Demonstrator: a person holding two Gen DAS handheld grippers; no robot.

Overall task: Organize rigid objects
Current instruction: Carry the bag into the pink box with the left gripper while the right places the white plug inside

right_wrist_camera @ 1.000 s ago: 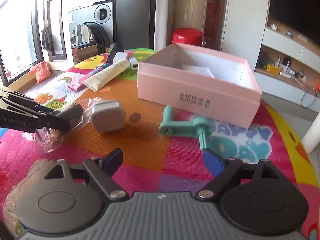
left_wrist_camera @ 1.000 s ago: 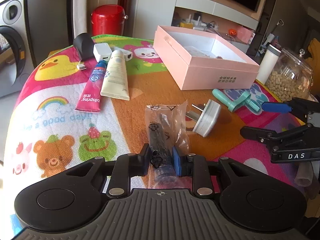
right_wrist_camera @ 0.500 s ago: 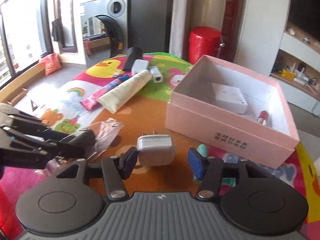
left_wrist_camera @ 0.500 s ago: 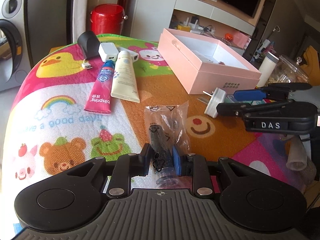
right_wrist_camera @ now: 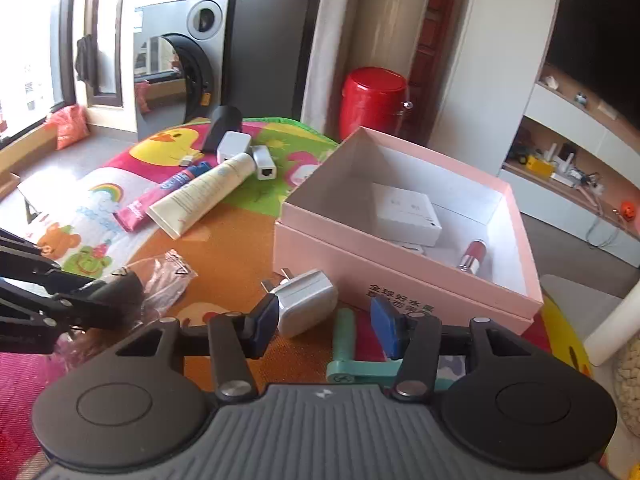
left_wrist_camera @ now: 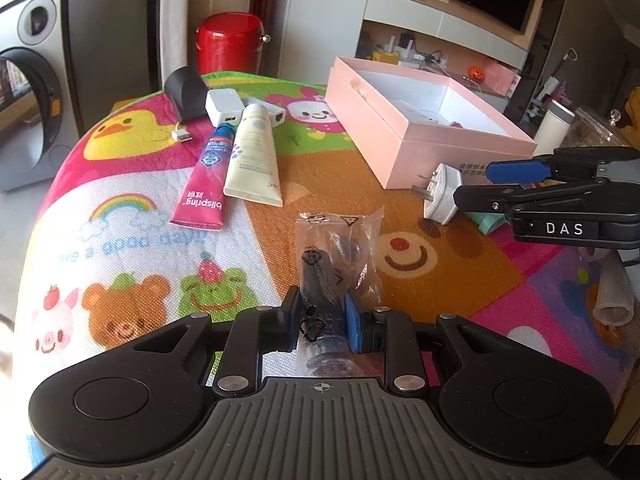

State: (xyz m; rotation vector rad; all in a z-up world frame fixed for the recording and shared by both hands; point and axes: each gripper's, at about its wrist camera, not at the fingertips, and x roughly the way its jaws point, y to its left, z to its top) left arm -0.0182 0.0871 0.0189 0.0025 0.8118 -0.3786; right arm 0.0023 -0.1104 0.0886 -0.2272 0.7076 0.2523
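Observation:
My left gripper [left_wrist_camera: 320,318] is shut on a clear plastic bag of small black parts [left_wrist_camera: 336,248] low over the cartoon mat. My right gripper [right_wrist_camera: 326,326] is open, its jaws on either side of a white wall plug [right_wrist_camera: 304,302] that touches the left pad; the plug also shows in the left wrist view [left_wrist_camera: 442,194]. The open pink box [right_wrist_camera: 404,276] stands just beyond, holding a white box [right_wrist_camera: 406,214] and a lipstick [right_wrist_camera: 474,256]. A teal hand tool [right_wrist_camera: 348,354] lies under the right gripper.
A cream tube [left_wrist_camera: 252,152], a pink toothpaste tube [left_wrist_camera: 208,176], a white charger [left_wrist_camera: 224,106], a white adapter [right_wrist_camera: 264,162] and a black object [left_wrist_camera: 186,94] lie at the far left of the mat. A glass jar [left_wrist_camera: 600,128] and a white bottle [left_wrist_camera: 554,126] stand right.
My right gripper moved forward to the white plug, which now sits between its open jaws close to the pink box. My left gripper kept holding the bag, nearly still.

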